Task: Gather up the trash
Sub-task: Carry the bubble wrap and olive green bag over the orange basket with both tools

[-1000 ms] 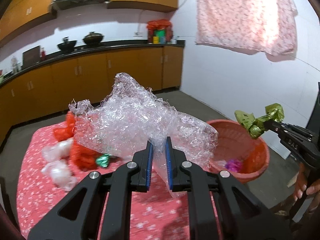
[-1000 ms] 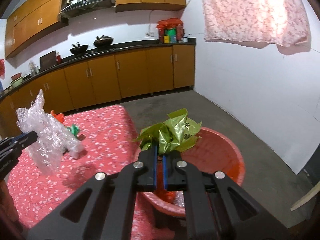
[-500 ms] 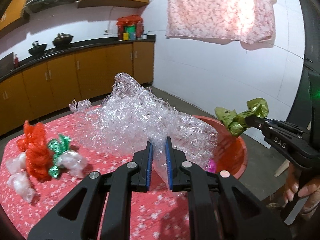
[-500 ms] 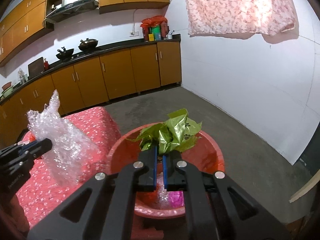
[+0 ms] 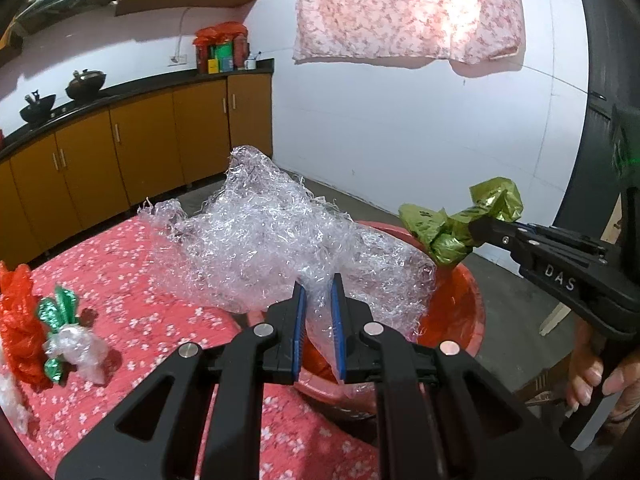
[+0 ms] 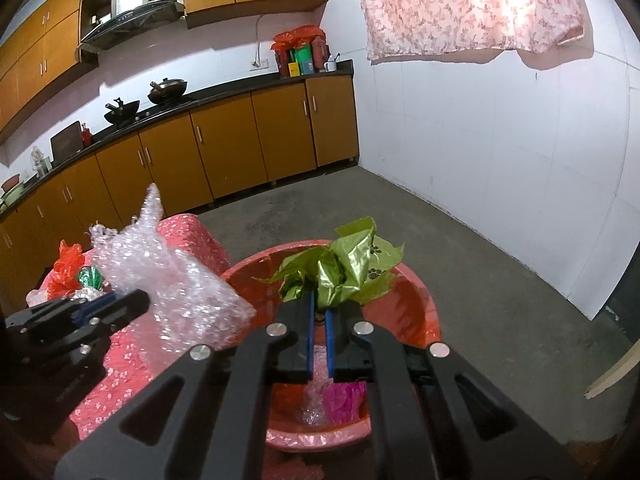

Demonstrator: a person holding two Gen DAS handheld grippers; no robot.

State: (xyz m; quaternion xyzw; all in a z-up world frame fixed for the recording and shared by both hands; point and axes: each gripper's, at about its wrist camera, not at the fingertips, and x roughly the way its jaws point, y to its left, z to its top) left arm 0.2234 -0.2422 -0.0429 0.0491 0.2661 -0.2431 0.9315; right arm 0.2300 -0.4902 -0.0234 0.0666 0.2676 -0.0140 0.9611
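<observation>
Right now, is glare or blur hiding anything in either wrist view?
Left wrist: the curtain is blown out by backlight, the bubble wrap glints but reads clearly. Right wrist: sharp, with fisheye bending the cabinets; the basin is plain.

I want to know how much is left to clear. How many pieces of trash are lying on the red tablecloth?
3 at least: an orange-red plastic bag, a green foil wrapper and a clear plastic wad, clustered together. More clear plastic sits at the frame edge, partly hidden.

"DAS" in white letters on the right gripper (image 5: 476, 232) body, no other legible text
</observation>
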